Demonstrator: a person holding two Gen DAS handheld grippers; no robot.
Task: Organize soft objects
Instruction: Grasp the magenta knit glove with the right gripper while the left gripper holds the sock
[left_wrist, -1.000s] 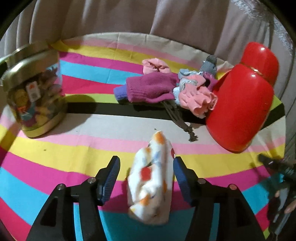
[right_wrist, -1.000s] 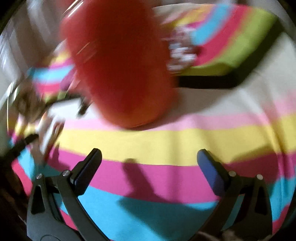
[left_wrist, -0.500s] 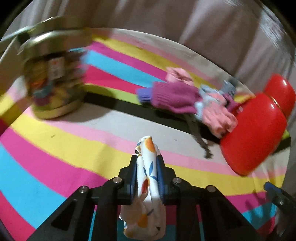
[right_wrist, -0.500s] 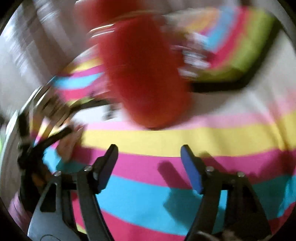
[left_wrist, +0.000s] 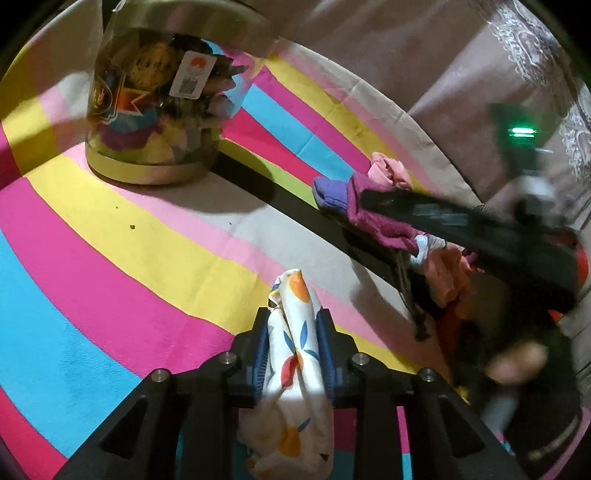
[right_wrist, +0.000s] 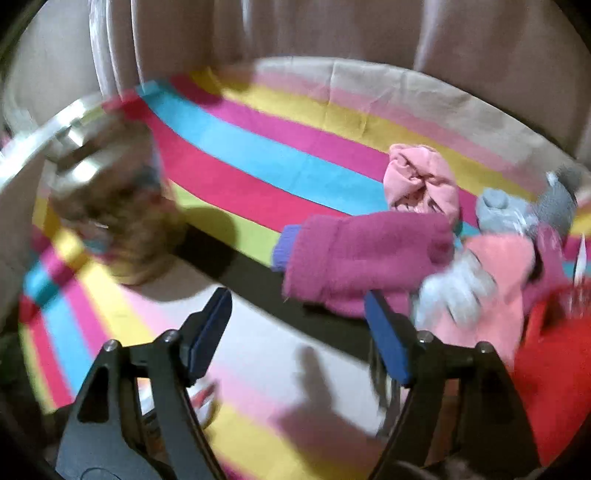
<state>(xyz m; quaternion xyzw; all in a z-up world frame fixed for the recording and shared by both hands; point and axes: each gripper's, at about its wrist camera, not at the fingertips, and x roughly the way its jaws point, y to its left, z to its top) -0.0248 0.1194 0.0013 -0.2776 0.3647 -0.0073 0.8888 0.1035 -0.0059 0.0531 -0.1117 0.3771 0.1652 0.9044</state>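
My left gripper (left_wrist: 293, 317) grips a white cloth with orange and blue leaf print (left_wrist: 295, 354). Its jaws are easing open, but the pads still press the cloth, which is lifted off the striped tablecloth (left_wrist: 110, 258). My right gripper (right_wrist: 297, 299) is opening with nothing between its fingers. It hovers in front of a magenta knitted mitten (right_wrist: 365, 254) with a purple cuff. The mitten lies in a pile with a pink cloth (right_wrist: 421, 181), a salmon cloth (right_wrist: 498, 258) and a grey sock (right_wrist: 495, 206). In the left wrist view the right gripper's dark body (left_wrist: 461, 229) crosses over that pile.
A clear jar with a gold lid and base (left_wrist: 162, 99), full of colourful items, stands at the back left. A red container (right_wrist: 554, 362) lies at the right edge beside the pile. Beige curtains hang behind the table. A hand (left_wrist: 517, 362) shows blurred at the right.
My left gripper shut on the leaf-print cloth and lifted it, rolling and shifting towards the jar. My right gripper swung left from the red container to the sock pile and narrowed.
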